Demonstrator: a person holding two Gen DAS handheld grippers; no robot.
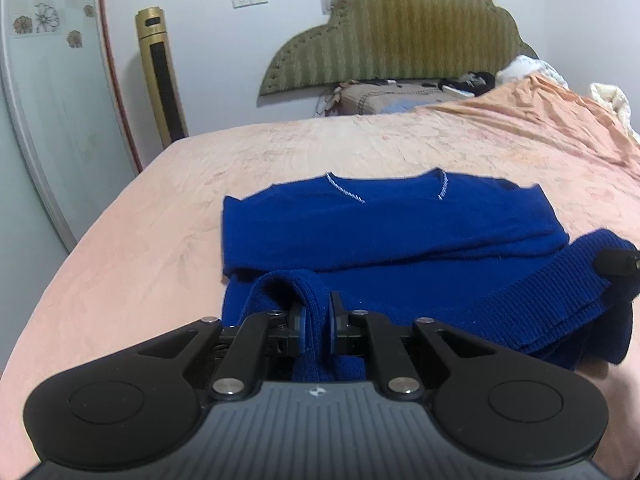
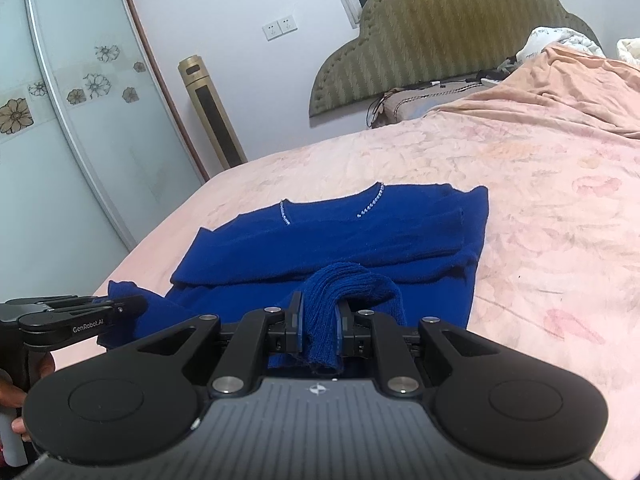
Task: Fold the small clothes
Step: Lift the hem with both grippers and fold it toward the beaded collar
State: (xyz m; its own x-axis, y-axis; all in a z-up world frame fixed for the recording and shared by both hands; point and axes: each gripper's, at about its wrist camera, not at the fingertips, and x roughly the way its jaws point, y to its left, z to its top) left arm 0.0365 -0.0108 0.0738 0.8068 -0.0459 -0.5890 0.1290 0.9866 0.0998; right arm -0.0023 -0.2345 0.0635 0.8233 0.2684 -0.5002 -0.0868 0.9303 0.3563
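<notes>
Nearest in the left wrist view, the left gripper is clamped on a bunched fold of the sweater, the ribbed blue knit pinched tight between its pads; below the pads the cloth drops behind the gripper body and is lost from sight. The right gripper likewise pinches a thick gathered wad of the ribbed hem, which humps up over its right finger. In the right wrist view a hand on the left gripper's handle is cut off by the frame edge; in the left wrist view only the tip of the right gripper shows, at the far right, with cloth draped round it. Beyond the grippers the sweater lies on the bed, its near edge lifted, its sleeves folded across the body, its neckline with a pale trim pointing toward the headboard. How many layers lie under the sleeves cannot be made out. A rumpled blanket hides the bed's far right. Small dark items at the headboard are too blurred to name.
</notes>
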